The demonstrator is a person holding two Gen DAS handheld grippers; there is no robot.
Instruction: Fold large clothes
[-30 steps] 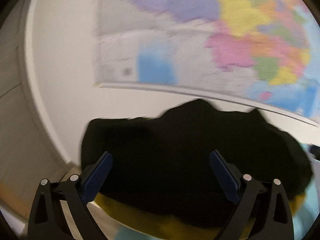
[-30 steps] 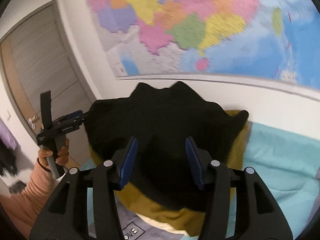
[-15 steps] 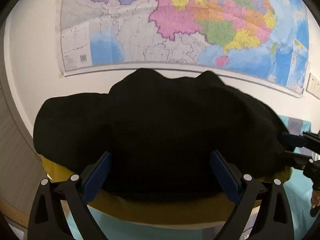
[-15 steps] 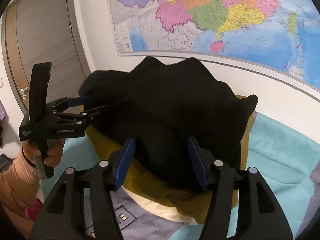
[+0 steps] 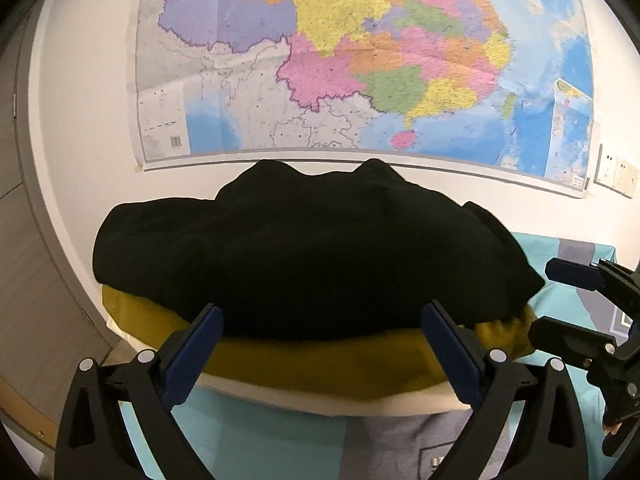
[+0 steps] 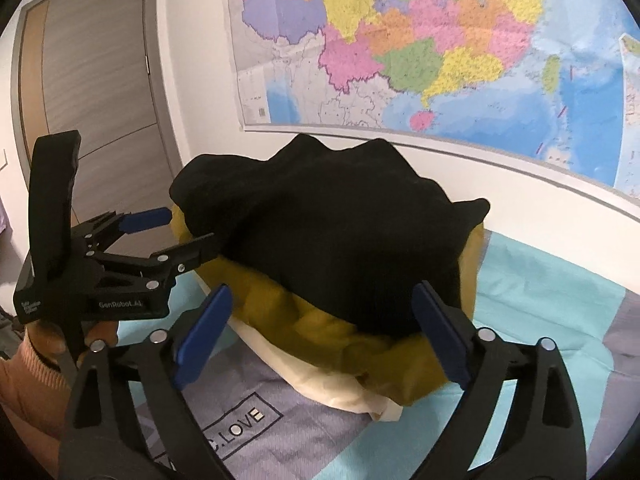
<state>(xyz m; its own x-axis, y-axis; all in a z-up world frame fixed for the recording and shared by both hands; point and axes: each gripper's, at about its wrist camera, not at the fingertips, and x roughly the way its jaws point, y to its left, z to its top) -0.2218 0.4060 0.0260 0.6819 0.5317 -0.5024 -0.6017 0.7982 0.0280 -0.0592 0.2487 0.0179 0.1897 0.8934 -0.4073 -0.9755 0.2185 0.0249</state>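
Since half a second before, the right gripper's jaws had spread much wider, while the left gripper's spread stayed as it was.

From the left wrist view, the left gripper [image 5: 322,344] stood with its blue pads far apart, gripping nothing. Just ahead of the jaws lay the black garment [image 5: 312,256], folded into a broad mound on top of a mustard-yellow garment [image 5: 320,364], which in turn lay on a cream-white layer [image 5: 320,400]. Beyond the pile hung a wall map [image 5: 360,60]. To the right of the jaws the right gripper [image 5: 572,304] showed at the garment's right end, also open.

From the right wrist view, the right gripper [image 6: 320,328] held its jaws wide apart, empty, with the black garment [image 6: 332,232] just ahead between them. Left of the jaws, the left gripper [image 6: 176,232] sat open at the garment's left edge, its lower finger touching the cloth. Below lay the teal and grey bedsheet [image 6: 540,320]; a door [image 6: 92,80] stood far left.
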